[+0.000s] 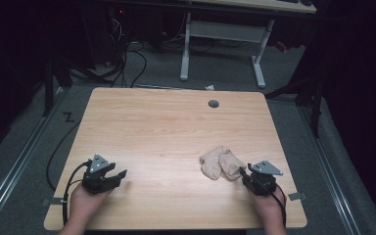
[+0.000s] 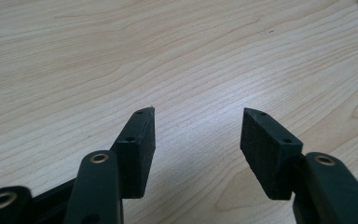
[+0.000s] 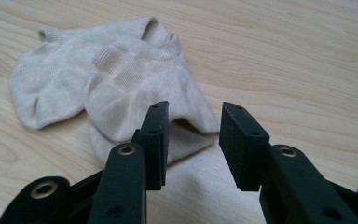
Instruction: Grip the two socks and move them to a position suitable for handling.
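Both tongs agape on the tabletop (image 1: 176, 132): right tongs (image 3: 193, 140) at beige socks (image 3: 121, 84), left tongs (image 2: 198, 140) empty.

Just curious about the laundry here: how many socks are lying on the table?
2. One beige sock lies on the far side; the other sock overlaps it, right at the open right tool. A further one underneath cannot be ruled out.

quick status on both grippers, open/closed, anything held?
Left gripper: open, nothing between the jaws, bare table beneath.
Right gripper: open, holding nothing, jaws just short of the beige socks.
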{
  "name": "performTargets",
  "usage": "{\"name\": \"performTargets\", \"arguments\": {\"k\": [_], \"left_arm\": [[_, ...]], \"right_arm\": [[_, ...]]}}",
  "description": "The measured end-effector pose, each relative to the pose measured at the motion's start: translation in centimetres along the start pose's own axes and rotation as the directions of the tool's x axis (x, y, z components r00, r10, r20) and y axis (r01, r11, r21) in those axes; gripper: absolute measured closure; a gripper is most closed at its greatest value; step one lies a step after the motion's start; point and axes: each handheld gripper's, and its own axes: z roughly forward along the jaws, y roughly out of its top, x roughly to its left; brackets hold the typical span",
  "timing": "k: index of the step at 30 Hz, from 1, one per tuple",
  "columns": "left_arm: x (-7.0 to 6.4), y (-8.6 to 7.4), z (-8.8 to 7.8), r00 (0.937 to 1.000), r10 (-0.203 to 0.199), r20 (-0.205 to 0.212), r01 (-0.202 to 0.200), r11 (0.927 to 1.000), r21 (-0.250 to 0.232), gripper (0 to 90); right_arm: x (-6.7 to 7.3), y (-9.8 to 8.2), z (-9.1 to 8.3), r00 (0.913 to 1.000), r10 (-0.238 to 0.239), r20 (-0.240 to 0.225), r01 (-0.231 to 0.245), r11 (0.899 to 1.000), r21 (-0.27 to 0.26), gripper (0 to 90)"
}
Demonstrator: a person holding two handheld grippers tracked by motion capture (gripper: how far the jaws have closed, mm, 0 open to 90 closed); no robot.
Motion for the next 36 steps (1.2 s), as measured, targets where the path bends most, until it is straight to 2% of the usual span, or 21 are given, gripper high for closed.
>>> {"name": "performTargets", "arguments": {"k": [3, 5, 7, 8, 9, 10, 14, 16, 19, 20, 23, 24, 28, 31, 32, 36], "left_arm": [[0.2, 0.0, -0.2, 0.9999, -0.014, 0.002, 0.014, 0.9999, -0.005, 45.7], [0.3, 0.1, 0.0, 0.9991, -0.037, 0.018, 0.038, 0.9993, -0.009, 45.9], [0.2, 0.1, 0.3, 0.9991, -0.034, 0.024, 0.034, 0.9994, -0.003, 46.2], [-0.3, 0.3, 0.9, 0.9998, -0.005, 0.021, 0.005, 0.9999, 0.012, 46.2], [-0.3, 0.3, 0.9, 0.9998, -0.005, 0.021, 0.005, 0.9999, 0.012, 46.1], [-0.9, 0.4, 1.2, 0.9994, 0.027, 0.021, -0.027, 0.9994, 0.022, 46.1], [-1.5, 0.5, 1.2, 0.9982, 0.055, 0.026, -0.055, 0.9983, 0.021, 46.0], [-1.4, 0.4, 1.2, 0.9983, 0.052, 0.024, -0.053, 0.9983, 0.023, 46.0], [-1.2, 0.2, 1.0, 0.9989, 0.04, 0.024, -0.04, 0.9989, 0.022, 46.0], [-1.0, 0.0, 0.7, 0.9991, 0.038, 0.021, -0.038, 0.999, 0.022, 46.0], [-0.7, -0.1, 0.4, 0.9994, 0.032, 0.016, -0.032, 0.9993, 0.018, 46.1], [-0.5, -0.1, 0.3, 0.9997, 0.022, 0.012, -0.022, 0.9996, 0.015, 46.1], [-0.3, -0.1, 0.5, 0.9998, 0.015, 0.01, -0.015, 0.9997, 0.017, 46.1], [-0.5, 0.0, 0.6, 0.9997, 0.021, 0.01, -0.021, 0.9996, 0.017, 46.1], [-0.6, 0.0, 0.5, 0.9994, 0.032, 0.013, -0.032, 0.9993, 0.02, 46.1], [-0.6, -0.1, 0.3, 0.9994, 0.03, 0.018, -0.03, 0.9994, 0.015, 46.1]], "right_arm": [[0.1, 0.1, 0.2, 1.0, 0.002, -0.005, -0.002, 1.0, -0.002, 62.7], [0.4, 0.1, 0.6, 0.9997, 0.004, -0.022, -0.004, 1.0, 0.007, 62.7], [0.7, 0.1, 0.5, 0.9997, -0.009, -0.023, 0.009, 1.0, 0.011, 62.5], [0.7, 0.0, 0.3, 0.9997, -0.01, -0.023, 0.01, 1.0, 0.008, 62.5], [0.7, 0.0, 0.3, 0.9997, -0.01, -0.023, 0.01, 1.0, 0.008, 62.5], [0.6, 0.0, 0.0, 0.9998, -0.011, -0.017, 0.011, 1.0, 0.004, 62.5], [0.4, -0.1, -0.1, 0.9998, -0.001, -0.022, 0.001, 1.0, 0.003, 62.7], [0.7, 0.0, 0.1, 0.9994, 0.004, -0.035, -0.004, 1.0, 0.005, 63.2], [1.2, 0.5, 0.3, 0.9988, -0.017, -0.046, 0.017, 1.0, 0.0, 63.3], [1.8, 1.1, 0.4, 0.9975, -0.015, -0.068, 0.014, 1.0, -0.017, 63.1], [2.3, 1.7, 0.6, 0.9957, -0.017, -0.091, 0.014, 0.999, -0.029, 62.5], [3.0, 2.3, 1.0, 0.9929, -0.019, -0.118, 0.015, 0.999, -0.035, 59.7], [4.9, 3.6, 2.0, 0.9852, -0.059, -0.161, 0.054, 0.998, -0.035, 53.5], [5.7, 4.2, 2.6, 0.9825, -0.061, -0.176, 0.057, 0.998, -0.028, 51.8], [6.4, 4.8, 3.2, 0.982, -0.082, -0.171, 0.08, 0.997, -0.018, 51.0], [7.3, 5.6, 4.5, 0.9797, -0.086, -0.181, 0.089, 0.996, 0.006, 49.6]]}}
